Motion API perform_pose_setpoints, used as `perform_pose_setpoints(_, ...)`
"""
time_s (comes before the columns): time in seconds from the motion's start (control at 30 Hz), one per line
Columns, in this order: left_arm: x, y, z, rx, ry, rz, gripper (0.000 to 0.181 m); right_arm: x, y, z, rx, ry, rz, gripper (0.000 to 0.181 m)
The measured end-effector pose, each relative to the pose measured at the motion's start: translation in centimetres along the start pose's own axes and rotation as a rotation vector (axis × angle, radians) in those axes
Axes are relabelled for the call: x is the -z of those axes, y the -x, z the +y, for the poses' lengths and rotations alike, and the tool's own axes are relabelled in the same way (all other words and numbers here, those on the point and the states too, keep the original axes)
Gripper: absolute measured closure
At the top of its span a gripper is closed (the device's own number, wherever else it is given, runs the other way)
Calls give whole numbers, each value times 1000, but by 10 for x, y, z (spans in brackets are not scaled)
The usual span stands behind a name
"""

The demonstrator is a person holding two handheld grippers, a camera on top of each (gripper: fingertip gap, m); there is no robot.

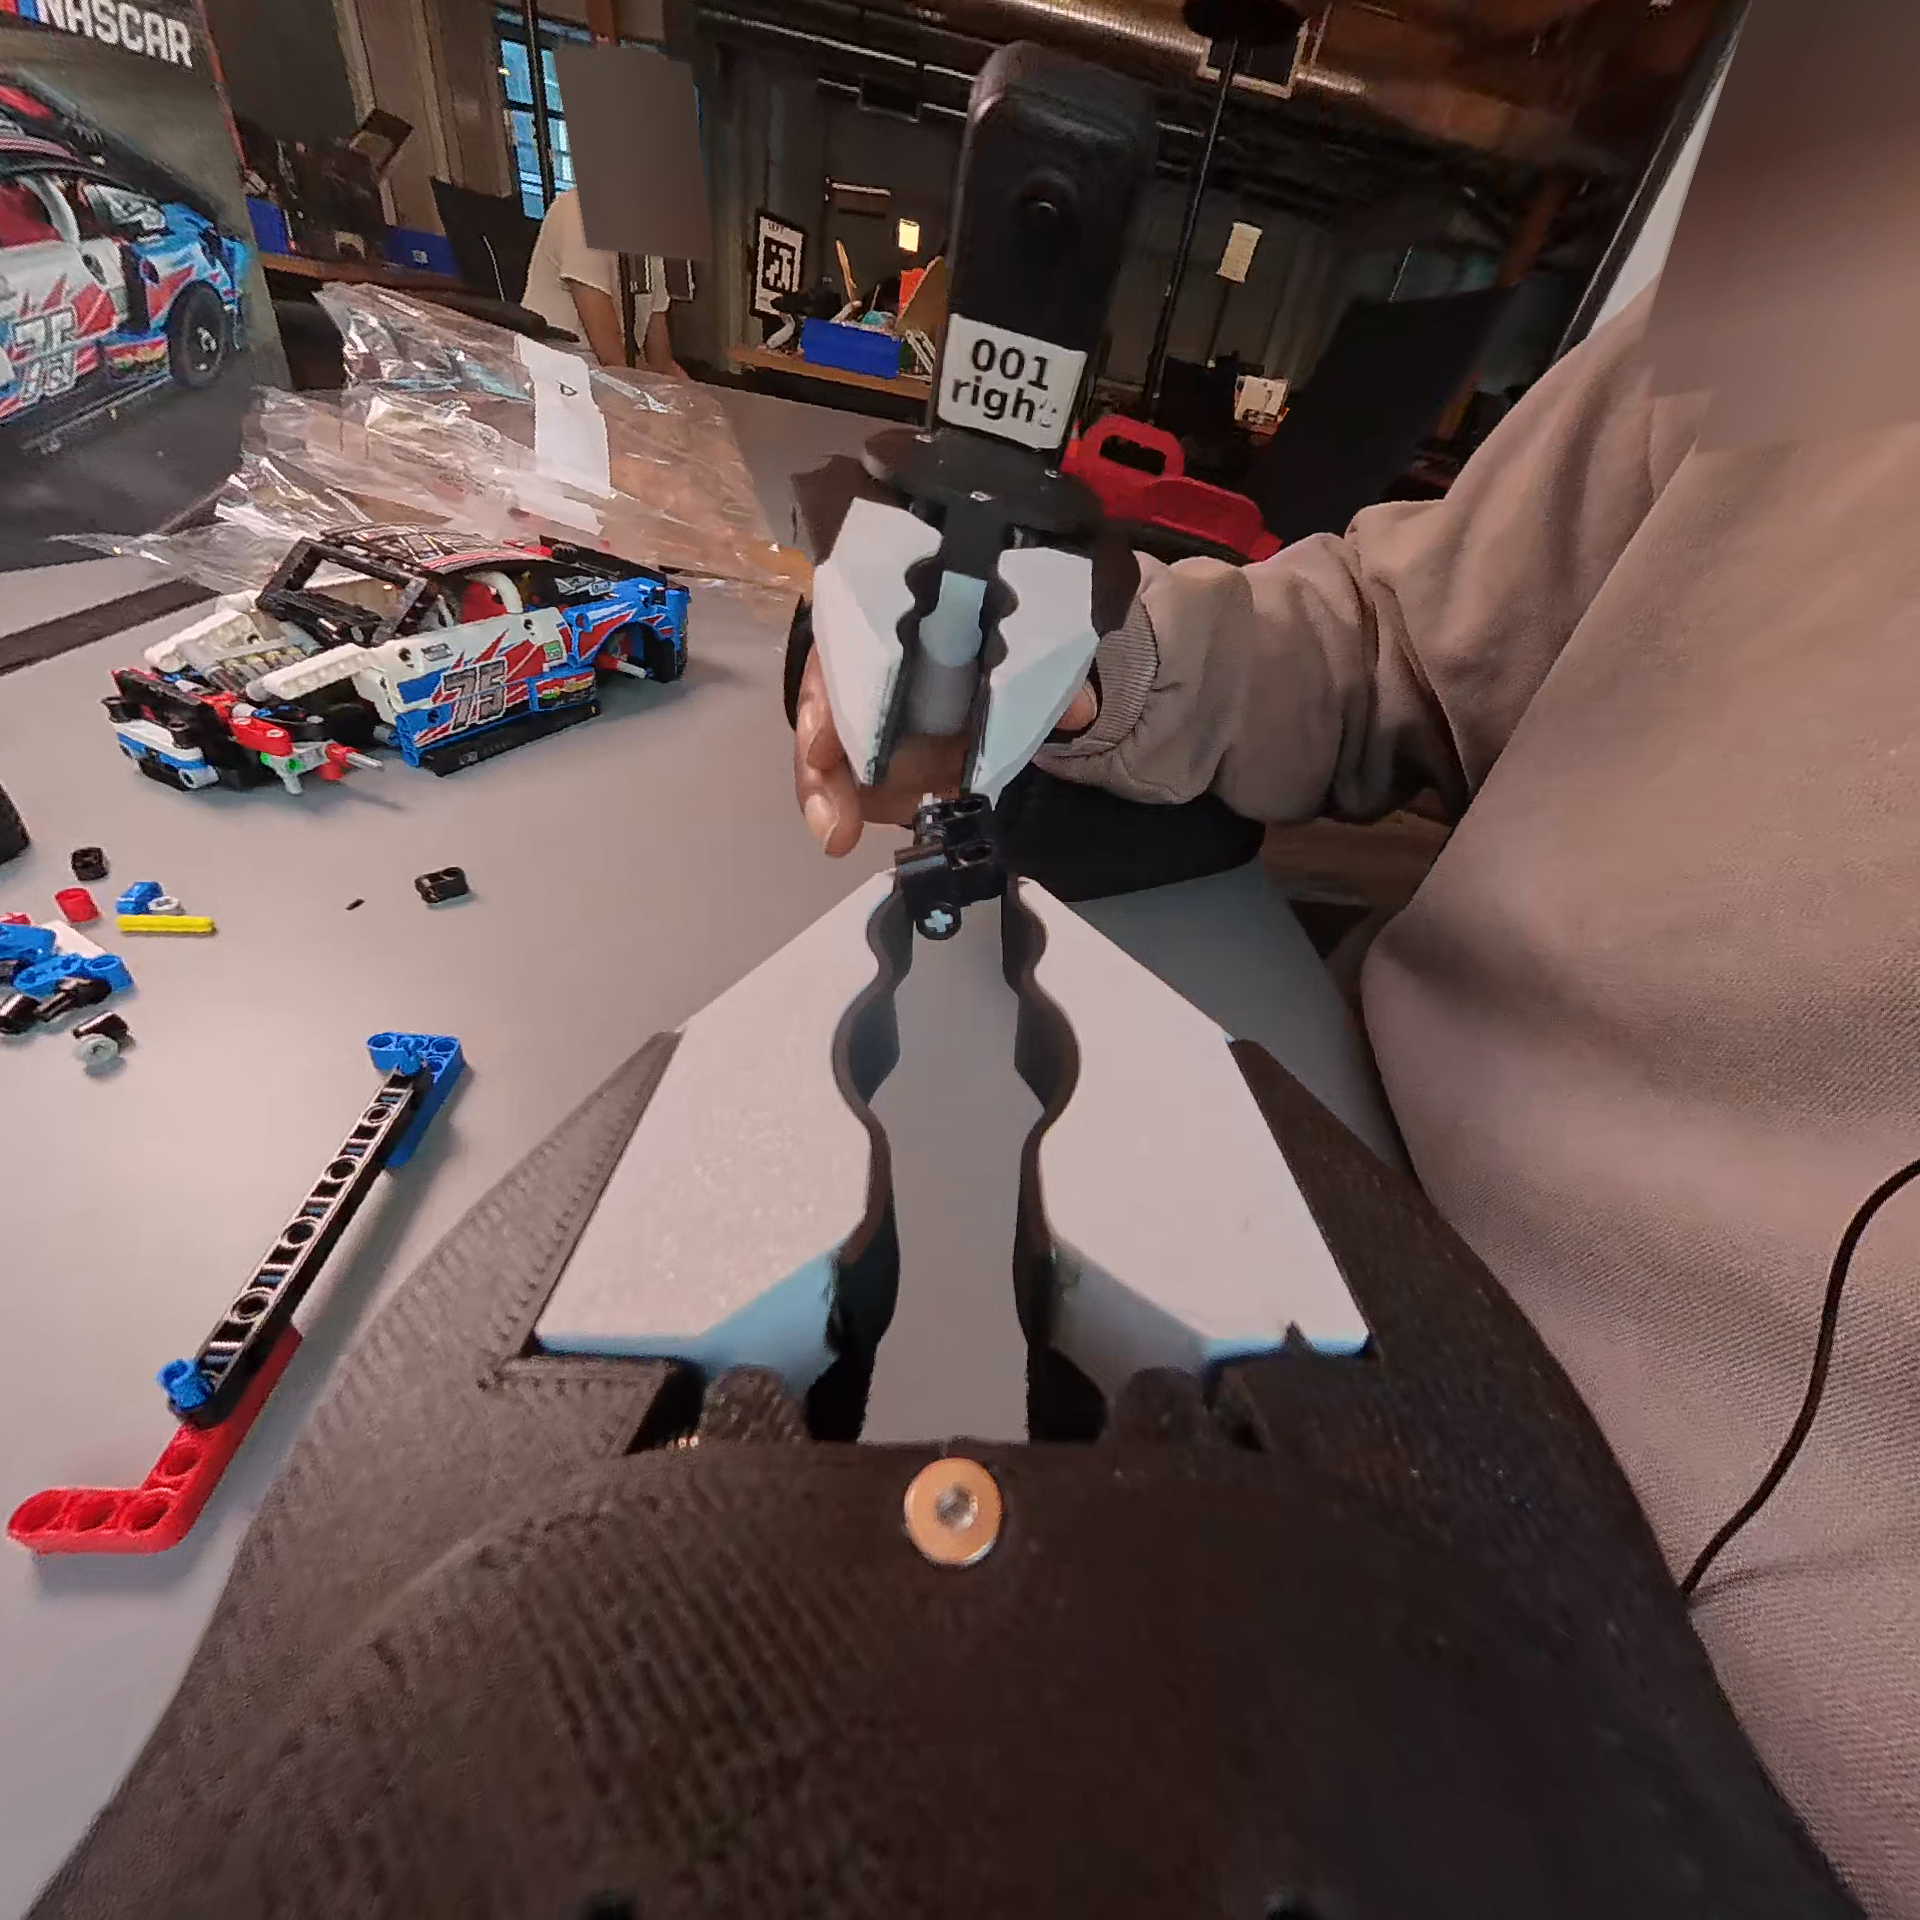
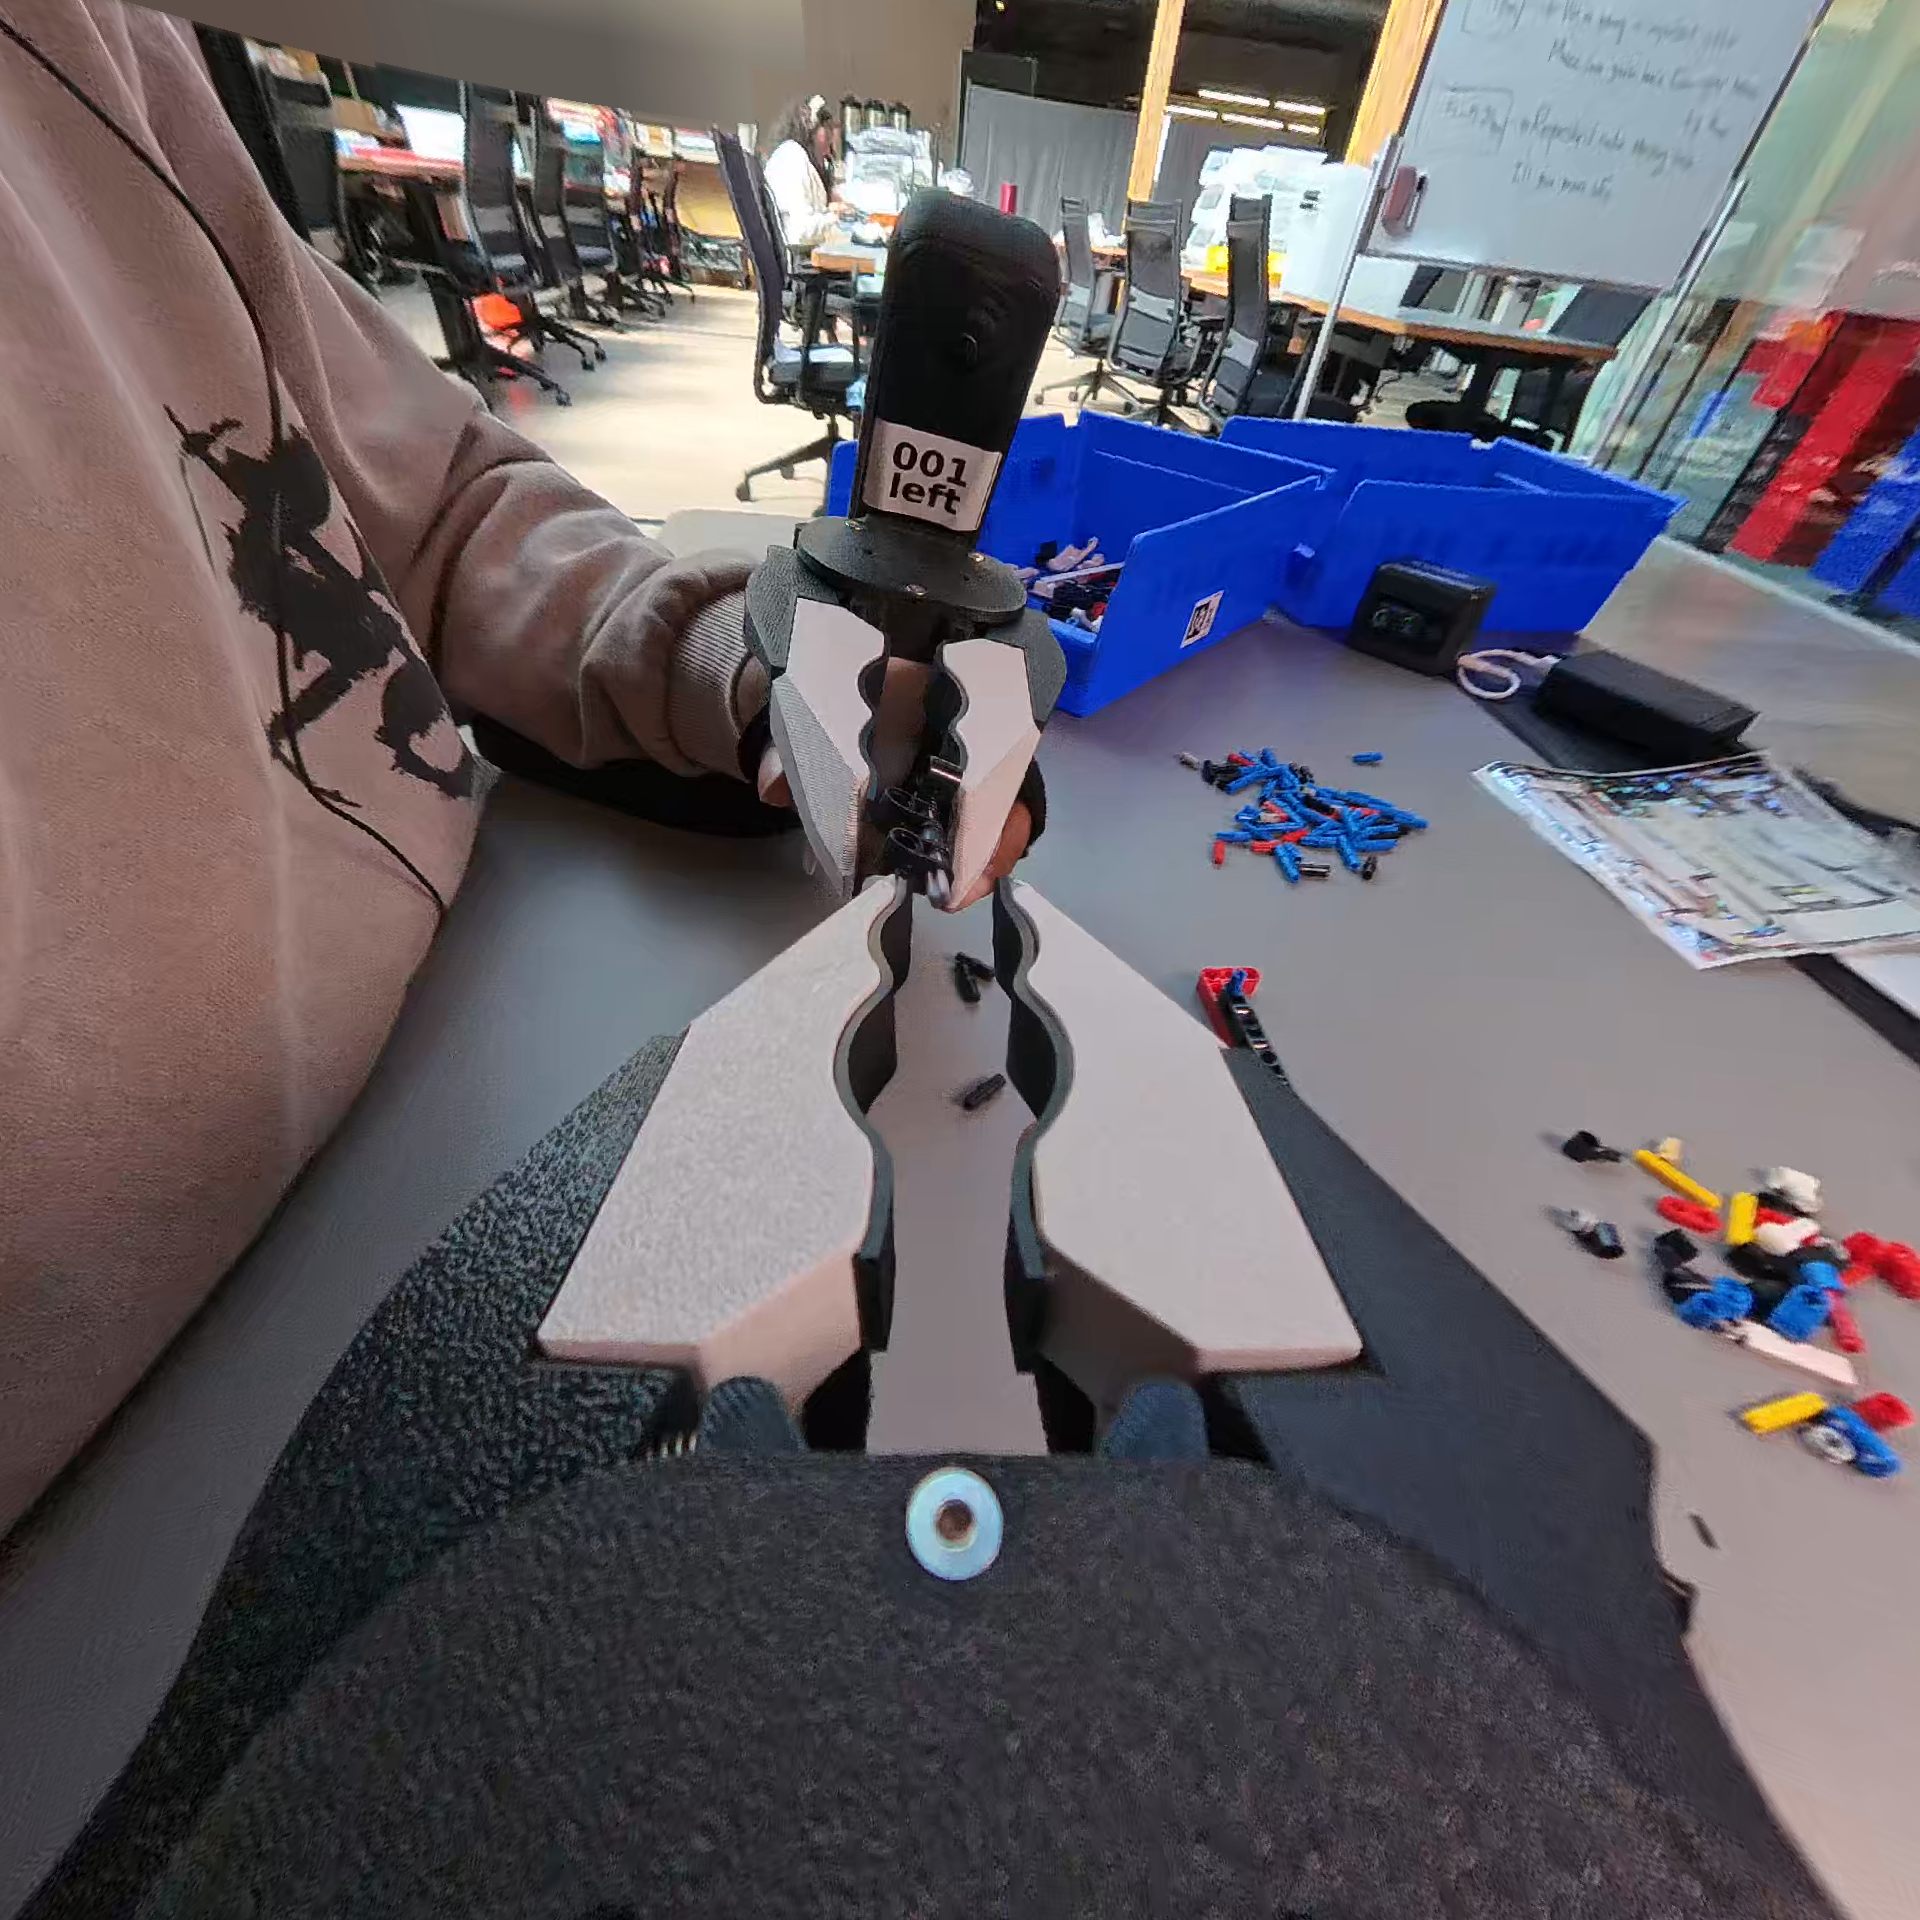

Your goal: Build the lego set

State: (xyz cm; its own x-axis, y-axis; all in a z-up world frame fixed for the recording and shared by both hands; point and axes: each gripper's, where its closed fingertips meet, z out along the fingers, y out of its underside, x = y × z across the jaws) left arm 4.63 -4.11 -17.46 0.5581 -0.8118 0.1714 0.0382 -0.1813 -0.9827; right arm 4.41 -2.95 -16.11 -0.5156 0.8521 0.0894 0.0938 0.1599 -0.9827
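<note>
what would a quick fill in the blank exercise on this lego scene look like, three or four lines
1. The small connector piece held between the two grippers is ____ in colour.
2. The part-built race car stands on the ____.
3. The long black beam on the table has a ____ angled piece at its near end.
4. The open bins behind the pile of pins are ____.

Missing words: black; table; red; blue

Black connector (image 1: 943, 854), grey table (image 1: 644, 831)

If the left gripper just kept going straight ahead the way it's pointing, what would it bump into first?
Most likely the small black lego connector piece at the left gripper tips. Directly behind it is the right gripper, facing back nearly tip to tip. Whether the left already grips the piece is hard to tell.
</note>
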Motion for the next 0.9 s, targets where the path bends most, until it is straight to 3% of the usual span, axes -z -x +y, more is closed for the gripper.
perform_pose_setpoints(0.3, -4, -4, 2, -60, 22, -12, 165, -5, 9, 9, -17, 33, -64, 178)
perform_pose_setpoints(0.5, -3, -2, 1, 78, 5, 22, 150, -6, 3, 9, 104, 54, 7, 179)
perform_pose_setpoints(0.6, -4, 1, 5, 97, 25, 3, 165, -10, 5, 9, 146, 66, 15, 179)
perform_pose_setpoints(0.7, -4, 3, 7, 110, 36, 1, 166, -11, 3, 12, 166, 97, 30, 179)
perform_pose_setpoints(0.77, -5, 6, 8, 90, 40, -22, 166, -7, -1, 12, 78, 98, 3, 178)
perform_pose_setpoints(0.83, -2, 10, 5, 85, 21, -40, 166, 8, -35, 21, -74, 159, 84, 171)
perform_pose_setpoints(0.9, 2, 15, 4, 85, 12, -61, 166, 36, -81, 59, -208, 355, 237, 171)
